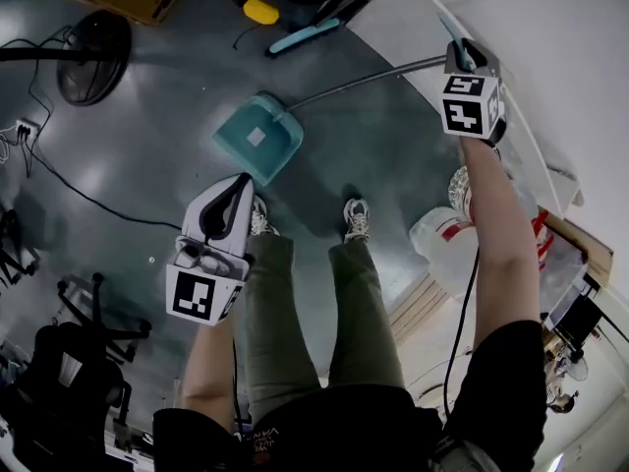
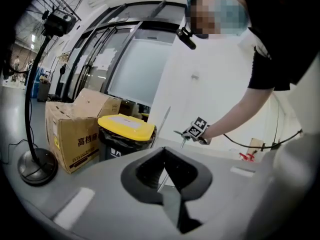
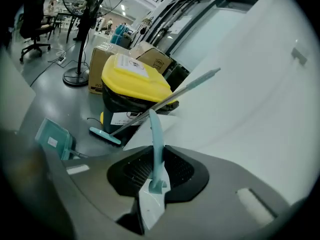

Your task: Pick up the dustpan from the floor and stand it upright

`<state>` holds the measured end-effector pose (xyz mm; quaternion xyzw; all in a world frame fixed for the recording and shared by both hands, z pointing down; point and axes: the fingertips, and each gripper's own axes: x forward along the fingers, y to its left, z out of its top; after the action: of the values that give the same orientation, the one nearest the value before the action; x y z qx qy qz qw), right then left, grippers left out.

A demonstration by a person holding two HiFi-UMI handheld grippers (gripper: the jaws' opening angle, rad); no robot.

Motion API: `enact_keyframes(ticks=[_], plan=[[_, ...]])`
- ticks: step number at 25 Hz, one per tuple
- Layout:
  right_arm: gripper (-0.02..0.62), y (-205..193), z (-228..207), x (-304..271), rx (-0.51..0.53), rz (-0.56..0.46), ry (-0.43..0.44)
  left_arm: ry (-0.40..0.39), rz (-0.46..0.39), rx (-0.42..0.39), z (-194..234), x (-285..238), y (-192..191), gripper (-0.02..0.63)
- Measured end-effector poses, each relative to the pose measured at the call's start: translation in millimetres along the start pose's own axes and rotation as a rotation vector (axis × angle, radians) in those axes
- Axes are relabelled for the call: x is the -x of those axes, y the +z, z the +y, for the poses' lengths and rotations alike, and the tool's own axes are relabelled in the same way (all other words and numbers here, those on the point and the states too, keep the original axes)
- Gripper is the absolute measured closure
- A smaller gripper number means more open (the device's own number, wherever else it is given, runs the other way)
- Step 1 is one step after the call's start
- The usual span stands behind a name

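Observation:
The teal dustpan rests on the grey floor just ahead of the person's shoes. Its long grey rod slants up and to the right into my right gripper. That gripper is shut on the dustpan's handle: in the right gripper view the teal handle end stands clamped between the jaws of the right gripper, with the dustpan low at the left. My left gripper hovers over the left shoe, jaws together and empty. The left gripper view looks toward the right gripper.
A yellow-lidded bin stands ahead with a teal broom leaning on it. Beside it are cardboard boxes and a fan stand with cables. A white jug sits at the right, an office chair at lower left.

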<state>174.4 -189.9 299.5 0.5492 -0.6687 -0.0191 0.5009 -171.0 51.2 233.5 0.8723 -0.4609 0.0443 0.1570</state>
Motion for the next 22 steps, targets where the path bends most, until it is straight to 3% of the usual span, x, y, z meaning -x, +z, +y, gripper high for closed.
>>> enact_keyframes(ticks=[13, 22], plan=[[0.529, 83.1, -56.3, 16.1, 0.245, -0.071, -0.117, 0.038, -0.01, 0.043, 1.7, 25.1, 5.1, 0.552], [0.523, 93.3, -77.2, 15.2, 0.298, -0.078, -0.162, 0.031, -0.016, 0.04, 5.9, 15.7, 10.7, 0.552]])
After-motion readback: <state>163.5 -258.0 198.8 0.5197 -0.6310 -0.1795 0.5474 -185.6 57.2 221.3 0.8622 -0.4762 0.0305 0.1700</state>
